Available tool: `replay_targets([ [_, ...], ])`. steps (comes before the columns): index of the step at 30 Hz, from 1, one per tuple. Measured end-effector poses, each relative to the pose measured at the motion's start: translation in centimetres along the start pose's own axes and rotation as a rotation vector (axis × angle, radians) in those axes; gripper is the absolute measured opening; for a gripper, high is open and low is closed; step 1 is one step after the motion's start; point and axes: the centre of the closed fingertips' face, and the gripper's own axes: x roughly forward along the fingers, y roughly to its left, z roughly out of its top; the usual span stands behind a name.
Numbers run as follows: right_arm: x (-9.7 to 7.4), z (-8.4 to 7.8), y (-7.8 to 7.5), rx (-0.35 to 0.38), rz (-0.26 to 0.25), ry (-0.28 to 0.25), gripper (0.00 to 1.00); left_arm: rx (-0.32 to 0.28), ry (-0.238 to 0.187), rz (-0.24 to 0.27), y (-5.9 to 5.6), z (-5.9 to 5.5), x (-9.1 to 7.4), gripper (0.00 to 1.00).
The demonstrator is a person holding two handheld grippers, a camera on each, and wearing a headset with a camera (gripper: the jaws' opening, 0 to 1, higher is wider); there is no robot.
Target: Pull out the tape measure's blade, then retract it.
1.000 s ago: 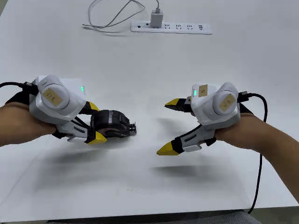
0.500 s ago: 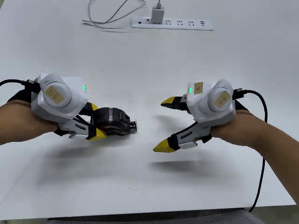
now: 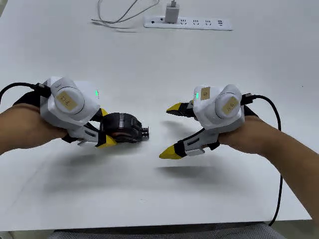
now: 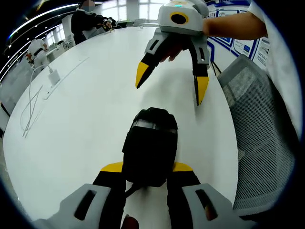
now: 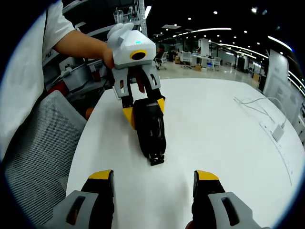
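Note:
A black tape measure (image 3: pixel 121 129) (image 4: pixel 150 145) (image 5: pixel 149 127) is held just above the white table, its blade tip (image 3: pixel 145 132) (image 5: pixel 157 159) pointing right and pulled in. My left gripper (image 3: pixel 105 127) (image 4: pixel 147 168) (image 5: pixel 142 106) is shut on its case, yellow tips on either side. To the right, my right gripper (image 3: pixel 172 131) (image 5: pixel 153 176) (image 4: pixel 170 81) stands open and faces the tape measure's tip, a short gap away. Nothing sits between its jaws.
A white power strip (image 3: pixel 188 22) with a plugged charger and a looped white cable (image 3: pixel 119 14) lies at the table's far edge. A black cable (image 3: pixel 280 164) trails from the right gripper over the near right edge. A mesh chair (image 4: pixel 257 138) stands beside the table.
Both grippers have drawn a little closer together; the right gripper has shifted left toward the tape measure's tip. The left gripper stays shut on the case.

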Motion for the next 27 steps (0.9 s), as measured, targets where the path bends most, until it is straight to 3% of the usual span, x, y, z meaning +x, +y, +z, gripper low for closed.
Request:
replay_targets([
  [18, 2.7, 0.6, -0.7, -0.102, 0.026, 0.006, 0.34, 0.022, 0.023, 0.016, 0.2, 0.0, 0.1, 0.28],
  [27, 3.7, 0.7, -0.7, -0.122, 0.053, 0.000, 0.25, 0.019, 0.024, 0.013, 0.2, -0.1, 0.1, 0.28],
])
